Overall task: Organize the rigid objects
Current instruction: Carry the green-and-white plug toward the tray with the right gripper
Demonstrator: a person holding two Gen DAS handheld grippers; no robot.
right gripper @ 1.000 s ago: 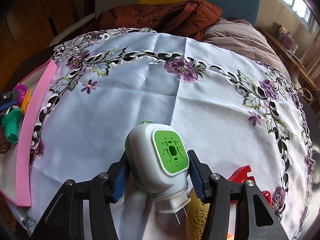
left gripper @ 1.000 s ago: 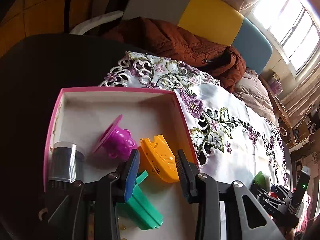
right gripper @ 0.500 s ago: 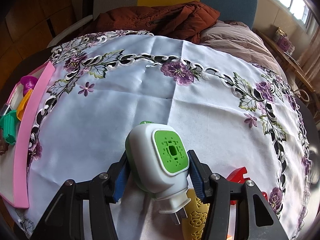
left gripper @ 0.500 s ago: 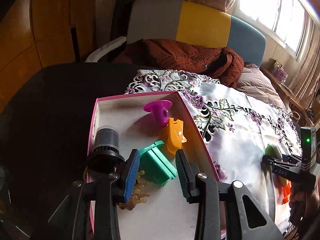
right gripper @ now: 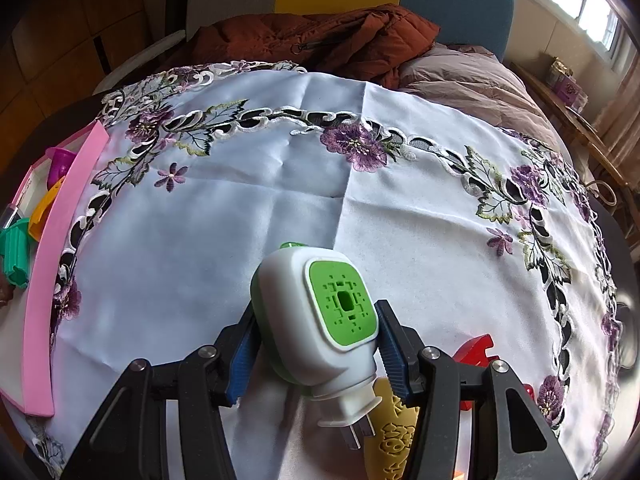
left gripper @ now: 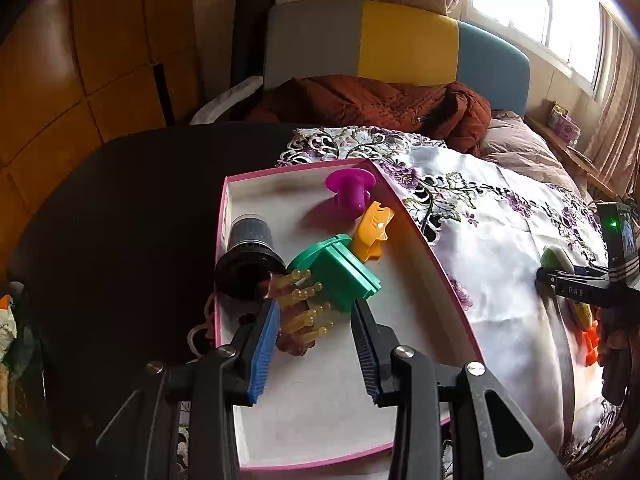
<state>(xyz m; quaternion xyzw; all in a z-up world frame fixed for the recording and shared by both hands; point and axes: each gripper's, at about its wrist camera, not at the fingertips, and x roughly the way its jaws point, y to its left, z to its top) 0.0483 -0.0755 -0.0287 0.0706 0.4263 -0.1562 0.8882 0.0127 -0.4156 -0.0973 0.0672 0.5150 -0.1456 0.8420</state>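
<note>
Right gripper (right gripper: 316,344) is clamping the white-green plug-in device (right gripper: 320,320) at lower centre, over the tablecloth (right gripper: 280,200). Left gripper (left gripper: 316,344) is hanging empty, narrow-gapped, above the pink box (left gripper: 424,236). Next, I judge: carrying the device to the box at far left.

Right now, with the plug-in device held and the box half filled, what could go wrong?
The right hand-held gripper grips the white and green plug-in device by its smooth rounded sides, prongs down; it could slip or twist. The pink box is crowded at its far end around the green piece, so a drop there may knock things. The left hand-held gripper hangs open above the box, possibly in the way.
</note>
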